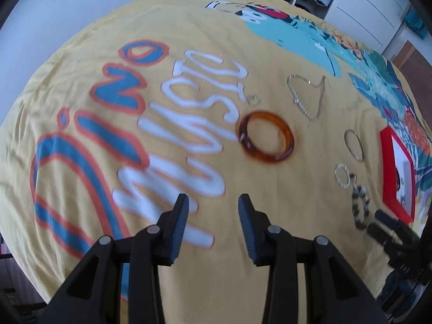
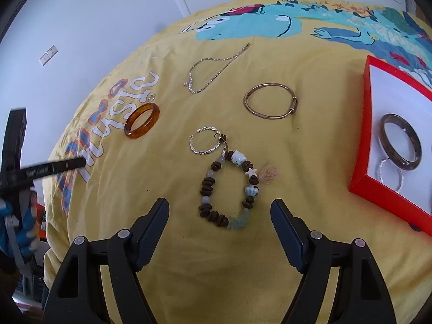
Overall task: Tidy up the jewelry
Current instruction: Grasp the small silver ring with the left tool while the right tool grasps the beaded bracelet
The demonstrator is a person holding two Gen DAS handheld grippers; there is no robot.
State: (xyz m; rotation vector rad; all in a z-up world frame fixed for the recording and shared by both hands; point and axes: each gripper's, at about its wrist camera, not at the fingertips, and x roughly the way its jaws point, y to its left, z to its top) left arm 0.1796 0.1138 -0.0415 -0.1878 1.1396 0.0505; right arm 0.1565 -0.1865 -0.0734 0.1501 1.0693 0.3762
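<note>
Right wrist view looks down on a yellow printed bedspread [image 2: 270, 256] where the jewelry is spread out. Its right gripper [image 2: 220, 210] hangs with jaws spread wide and nothing between them, just short of a beaded bracelet [image 2: 229, 189] of brown and pale blue beads. A twisted silver hoop [image 2: 204, 141] touches the bracelet's far end. Beyond lie a thin gold bangle [image 2: 270, 104], a fine chain necklace [image 2: 213, 70] and, to the left, an amber bangle [image 2: 142, 120]. At the right edge, a red-rimmed tray [image 2: 364, 135] with a white floor holds a dark brown bangle [image 2: 400, 142] overlapping a thin silver hoop [image 2: 390, 174]. Left wrist view, blurred, shows the left gripper [image 1: 213, 202] with jaws moderately apart and empty, above the white lettering [image 1: 202, 124] on the cloth, the amber bangle [image 1: 266, 137] ahead of it and the chain necklace [image 1: 306, 94] farther off. A small ring [image 1: 253, 100] lies beside the lettering.
</note>
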